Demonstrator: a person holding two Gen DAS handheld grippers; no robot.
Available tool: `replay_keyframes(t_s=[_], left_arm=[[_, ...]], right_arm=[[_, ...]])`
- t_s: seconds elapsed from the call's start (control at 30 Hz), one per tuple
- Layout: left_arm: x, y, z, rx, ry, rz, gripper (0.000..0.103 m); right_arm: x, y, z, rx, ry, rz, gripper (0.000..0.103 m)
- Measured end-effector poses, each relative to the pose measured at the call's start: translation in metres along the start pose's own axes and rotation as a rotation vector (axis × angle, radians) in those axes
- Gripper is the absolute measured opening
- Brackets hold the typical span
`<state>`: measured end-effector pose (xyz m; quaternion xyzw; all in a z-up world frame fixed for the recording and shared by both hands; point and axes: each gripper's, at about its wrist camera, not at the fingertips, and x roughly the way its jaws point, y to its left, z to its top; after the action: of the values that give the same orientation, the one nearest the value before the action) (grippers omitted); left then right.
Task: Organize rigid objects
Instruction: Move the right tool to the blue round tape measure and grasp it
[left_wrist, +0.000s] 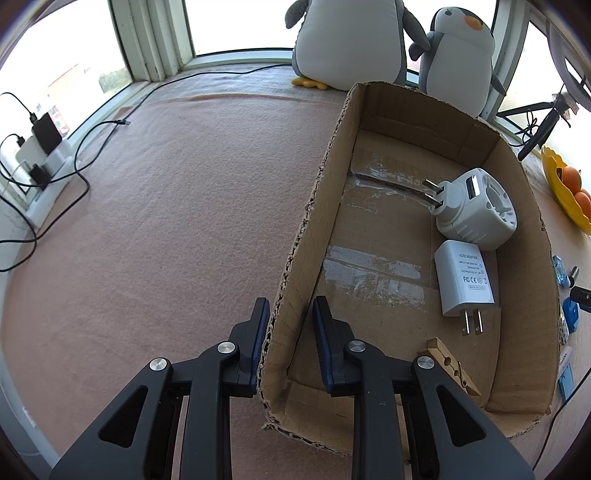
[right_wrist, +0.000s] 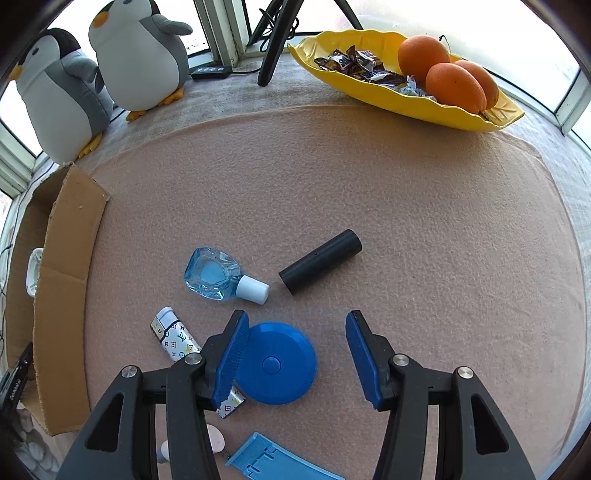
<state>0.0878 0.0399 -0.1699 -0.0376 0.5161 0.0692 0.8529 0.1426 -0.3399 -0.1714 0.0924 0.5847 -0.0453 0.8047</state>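
Both views are bright with daylight from the blown-out white window panes (left_wrist: 236, 22) along the table's far edge. The open brown cardboard box (left_wrist: 314, 206) throws a soft shadow over its own floor. The pink felt table cover (right_wrist: 406, 221) is evenly lit and sharp. Fisheye bending curves all edges; corners fall dark, with slight blur there.

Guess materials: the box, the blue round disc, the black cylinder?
Box: corrugated cardboard, matte brown; fluted, ragged torn edges and tape strips on the floor show it.
Blue round disc: likely moulded plastic, smooth with a slight sheen, even colour, centre button.
Black cylinder: matte black, no glare; plastic or coated metal, can't tell which.
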Motion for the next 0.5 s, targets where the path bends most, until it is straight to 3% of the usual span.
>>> replay_keyframes(t_s=[0.13, 0.5], left_arm=[[0.0, 0.0, 0.0, 0.0, 0.0, 0.0, 0.023], [0.0, 0.0, 0.0, -0.002, 0.0, -0.001, 0.023]], right_arm=[[-0.004, 0.001, -0.007, 0.001, 0.013, 0.043, 0.051], [0.001, 0.014, -0.019, -0.073, 0.051, 0.028, 0.05]])
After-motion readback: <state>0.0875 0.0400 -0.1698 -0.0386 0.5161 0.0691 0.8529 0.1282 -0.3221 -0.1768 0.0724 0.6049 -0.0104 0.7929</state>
